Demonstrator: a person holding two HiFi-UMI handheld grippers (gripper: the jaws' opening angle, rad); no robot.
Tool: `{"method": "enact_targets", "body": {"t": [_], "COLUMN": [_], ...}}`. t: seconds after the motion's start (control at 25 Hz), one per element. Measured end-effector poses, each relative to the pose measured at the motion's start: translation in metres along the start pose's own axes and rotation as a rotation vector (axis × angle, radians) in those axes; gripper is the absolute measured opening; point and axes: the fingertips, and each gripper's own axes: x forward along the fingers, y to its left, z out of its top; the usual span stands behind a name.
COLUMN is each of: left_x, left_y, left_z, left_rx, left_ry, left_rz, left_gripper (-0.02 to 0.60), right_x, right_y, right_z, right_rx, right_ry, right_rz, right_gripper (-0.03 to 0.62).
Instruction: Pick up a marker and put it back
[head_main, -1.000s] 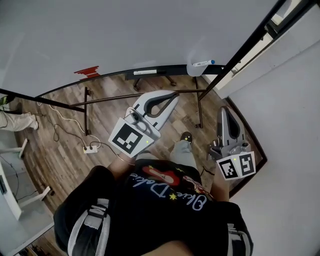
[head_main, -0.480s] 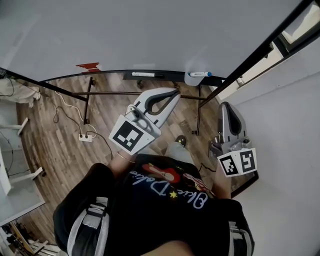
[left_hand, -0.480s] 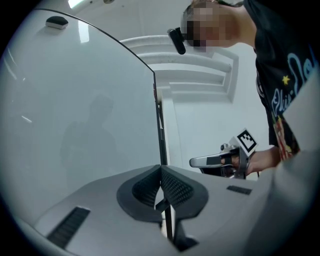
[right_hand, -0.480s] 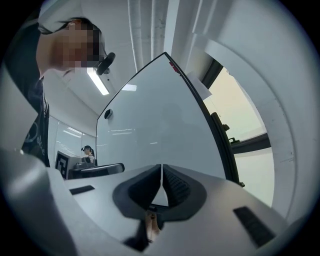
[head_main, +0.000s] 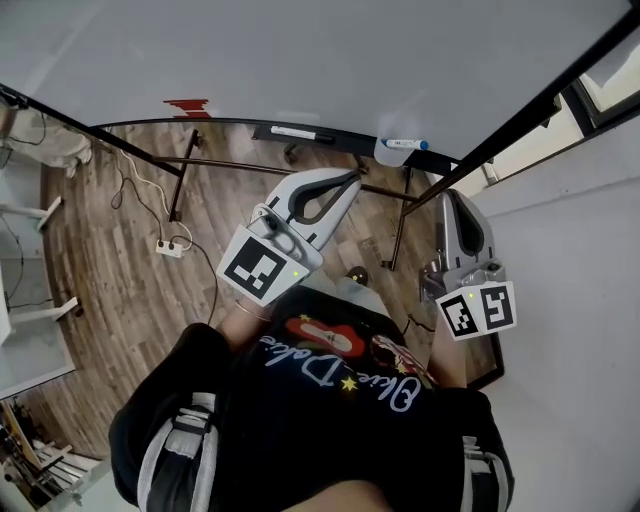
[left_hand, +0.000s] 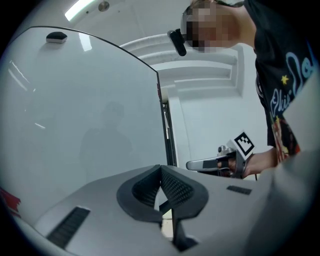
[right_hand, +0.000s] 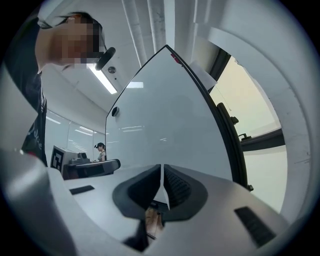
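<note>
Two markers lie on the whiteboard's tray: a white one with black ends (head_main: 296, 132) and a blue-capped one (head_main: 405, 144) resting on a pale holder (head_main: 388, 154). My left gripper (head_main: 352, 180) points at the whiteboard (head_main: 330, 60), short of the tray and between the two markers; its jaws are shut with nothing between them (left_hand: 160, 170). My right gripper (head_main: 449, 199) hangs further right, beside the board's black frame, also shut and empty (right_hand: 162, 170). Each gripper shows in the other's view, the right one (left_hand: 189, 164) and the left one (right_hand: 118, 162). Neither gripper view shows the markers.
The board's black stand legs (head_main: 180, 175) and crossbar (head_main: 250, 166) run over the wooden floor. A power strip (head_main: 168, 247) with cables lies at left. A red mark (head_main: 188, 104) sits low on the board. A white wall (head_main: 570, 250) closes the right side. A distant person (right_hand: 101, 149) stands behind.
The head view has swung, so the tray and markers sit differently in frame. Both grippers have shifted a little towards the board. Both stay shut and empty.
</note>
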Motion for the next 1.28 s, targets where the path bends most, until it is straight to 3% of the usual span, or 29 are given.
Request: {"method": "enact_targets", "body": {"t": [0.28, 0.72, 1.28], "left_x": [-0.013, 0.011, 0.013], "left_y": [0.011, 0.028, 0.062], "left_z": [-0.004, -0.003, -0.008], "left_rx": [0.005, -0.003, -0.017], "left_ry": [0.000, -0.015, -0.005], "left_rz": [0.054, 0.008, 0.038], "left_gripper": [0.003, 0.003, 0.003], "right_x": [0.016, 0.049, 0.086], "right_y": [-0.001, -0.018, -0.039], "right_z": [-0.009, -0.023, -0.053], "right_rx": [-0.003, -0.025, -0.029], "right_ry": [0.017, 0.082, 0.184], "right_rz": [0.023, -0.005, -0.056], "right_gripper": [0.015, 0.097, 0.140]}}
